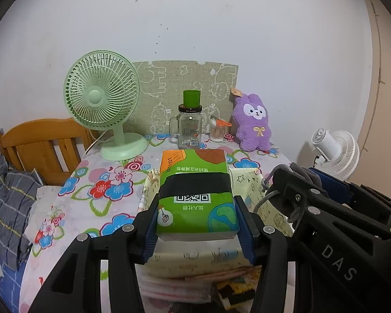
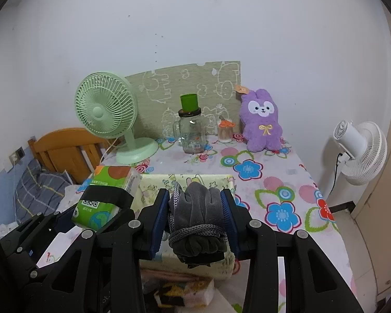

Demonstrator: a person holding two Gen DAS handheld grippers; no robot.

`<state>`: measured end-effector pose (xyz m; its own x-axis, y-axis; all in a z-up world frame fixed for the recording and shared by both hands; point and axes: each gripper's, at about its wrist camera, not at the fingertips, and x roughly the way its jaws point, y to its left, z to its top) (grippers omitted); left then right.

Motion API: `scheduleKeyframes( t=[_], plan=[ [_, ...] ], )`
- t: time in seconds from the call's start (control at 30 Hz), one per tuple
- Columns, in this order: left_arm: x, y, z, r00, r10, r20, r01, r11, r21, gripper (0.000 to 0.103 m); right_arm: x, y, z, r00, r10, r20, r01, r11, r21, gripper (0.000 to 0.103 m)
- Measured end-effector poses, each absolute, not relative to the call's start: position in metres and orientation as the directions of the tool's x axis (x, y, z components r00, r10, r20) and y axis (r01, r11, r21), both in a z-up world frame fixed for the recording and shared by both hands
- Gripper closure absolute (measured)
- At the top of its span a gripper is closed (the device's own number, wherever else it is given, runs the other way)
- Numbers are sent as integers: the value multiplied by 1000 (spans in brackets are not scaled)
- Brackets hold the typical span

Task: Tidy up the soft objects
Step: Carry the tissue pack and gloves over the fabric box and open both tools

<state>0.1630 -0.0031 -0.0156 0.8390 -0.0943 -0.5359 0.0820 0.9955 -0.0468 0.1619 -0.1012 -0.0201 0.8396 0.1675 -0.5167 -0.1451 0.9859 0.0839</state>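
- The tabletop (image 2: 286, 182), under a flowered cloth, carried one pale yellow fabric box (image 2: 153, 185) at its near edge; both held things hung over or just beside it.
- Two fans showed: one green fan (image 1: 101, 104) on the tabletop, one white fan (image 2: 359, 148) standing off to the right.
- One purple plush rabbit (image 1: 254, 122) sat against the back wall, untouched, well apart from the box.
- One green tissue pack (image 1: 196, 195) was clamped by its sides in the left hand-held gripper (image 1: 195, 221), above the box.
- One grey glove bundle (image 2: 198, 214), tied with cord, was pinched in the right hand-held gripper (image 2: 195, 219).
- One glass jar (image 1: 189, 127) and one cotton-swab pot (image 1: 217, 130) stood at the back.
- The step looked like carrying both soft things to the box; next each would need lowering inside and releasing, then probably the rabbit.
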Motion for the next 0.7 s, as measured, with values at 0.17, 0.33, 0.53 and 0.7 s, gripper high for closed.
scheduleKeyframes(
  t=[0.17,0.33,0.53,0.7],
  plan=[
    [178,-2,-21,830,-97,-549,79,995,-56,50,179,-100,-24,838,162,-521,-138,987,84,59],
    [195,2,-30,810,-91,-579,74,996,-54,50,197,-97,-30,831,163,-532,-140,987,84,59],
    [209,4,-43,783,-78,-617,61,997,-49,49,215,-95,-39,815,172,-553,-136,985,106,59],
    [219,6,-52,755,-90,-649,63,996,-65,46,231,-92,-51,797,170,-579,-130,985,111,59]
  ],
)
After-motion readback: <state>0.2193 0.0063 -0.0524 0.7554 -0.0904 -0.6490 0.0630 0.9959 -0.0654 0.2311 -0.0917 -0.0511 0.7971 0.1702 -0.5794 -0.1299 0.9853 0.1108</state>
